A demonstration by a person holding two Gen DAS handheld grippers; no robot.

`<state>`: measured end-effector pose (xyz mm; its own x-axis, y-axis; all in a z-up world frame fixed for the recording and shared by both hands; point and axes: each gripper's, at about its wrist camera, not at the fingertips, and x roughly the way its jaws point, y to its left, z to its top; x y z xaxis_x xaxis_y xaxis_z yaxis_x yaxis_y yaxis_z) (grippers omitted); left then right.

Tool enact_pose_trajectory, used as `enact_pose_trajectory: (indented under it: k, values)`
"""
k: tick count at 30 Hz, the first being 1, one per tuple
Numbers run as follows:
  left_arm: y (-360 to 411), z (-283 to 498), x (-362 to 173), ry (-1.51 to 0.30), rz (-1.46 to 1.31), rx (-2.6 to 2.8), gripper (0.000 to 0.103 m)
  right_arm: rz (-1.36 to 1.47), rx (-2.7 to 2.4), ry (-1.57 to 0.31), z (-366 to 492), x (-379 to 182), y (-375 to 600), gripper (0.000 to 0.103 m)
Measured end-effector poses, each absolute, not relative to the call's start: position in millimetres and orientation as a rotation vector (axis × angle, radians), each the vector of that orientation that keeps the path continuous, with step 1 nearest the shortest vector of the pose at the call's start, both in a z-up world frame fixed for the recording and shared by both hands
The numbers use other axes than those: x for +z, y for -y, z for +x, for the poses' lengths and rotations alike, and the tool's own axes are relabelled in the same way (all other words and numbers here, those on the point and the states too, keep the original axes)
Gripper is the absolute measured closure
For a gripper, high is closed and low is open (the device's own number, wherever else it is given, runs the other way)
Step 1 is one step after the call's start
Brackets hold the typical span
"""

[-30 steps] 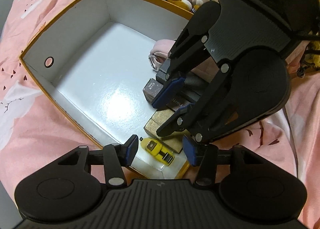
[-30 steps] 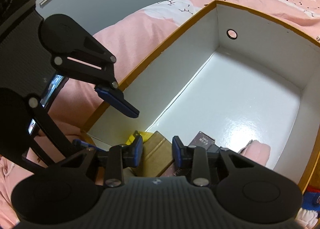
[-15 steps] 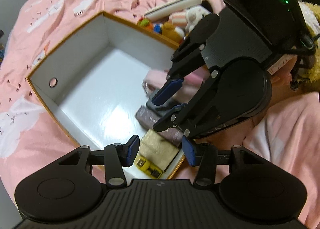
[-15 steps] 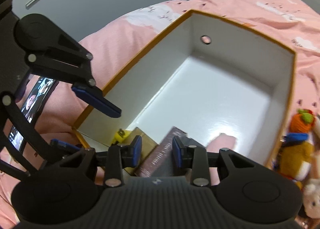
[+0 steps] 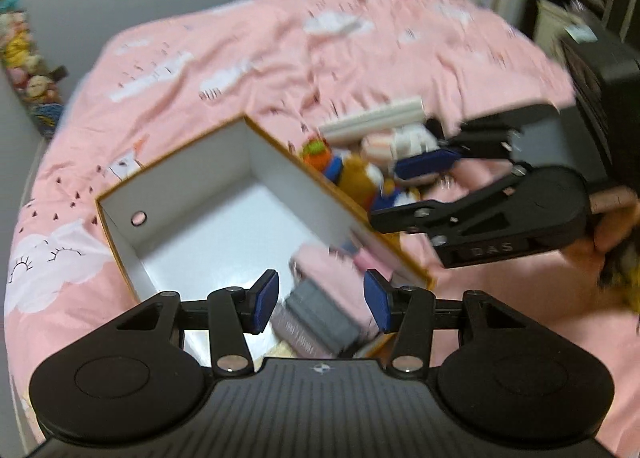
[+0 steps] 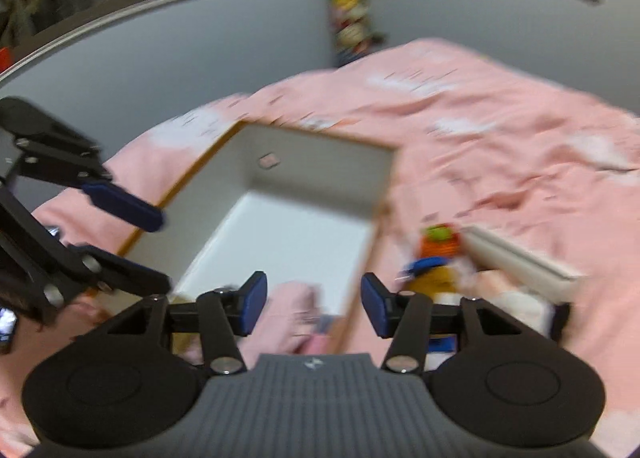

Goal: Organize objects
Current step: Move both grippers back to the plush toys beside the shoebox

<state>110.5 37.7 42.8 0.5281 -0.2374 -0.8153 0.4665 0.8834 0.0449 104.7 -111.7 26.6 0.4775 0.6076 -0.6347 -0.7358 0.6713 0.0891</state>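
I read "DAS" on my right gripper, jaws opening, empty; my left gripper gaped empty over the box.

left tool: jaws apart, empty, tilted down | right tool: jaws opening, nothing between

Both views smeared by motion, your left gripper body hiding the box near corner, grey item and pink item blurred beyond naming, toys beside the box indistinct, your hand cut by the right edge.
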Motion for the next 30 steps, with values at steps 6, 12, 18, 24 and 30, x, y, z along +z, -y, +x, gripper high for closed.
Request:
enact_pose_trajectory:
  k: [6,12,18,24,30]
  values:
    - [-12.0,103.5,40.9,-0.826,0.178,-0.433,0.045,-0.100,0.641,-0.680,110.7,13.3,170.7,0.046]
    - [17.8,109.0,23.0,-0.829,0.051,-0.428,0.053,-0.037,0.505,-0.780,121.0,-17.5,205.3,0.049]
    - [44.5,145.0,-3.0,-0.923,-0.079,-0.360,0.058,-0.067,0.453,-0.763,134.0,-19.2,216.5,0.060]
    - [85.3,184.9,-29.1,-1.006,-0.066,-0.248,0.058,-0.131,0.387,-0.719,169.4,-18.7,230.7,0.062]
    - [114.5,210.7,-61.6,-1.056,-0.024,-0.116,0.058,-0.101,0.380,-0.683,193.2,-34.1,248.2,0.069]
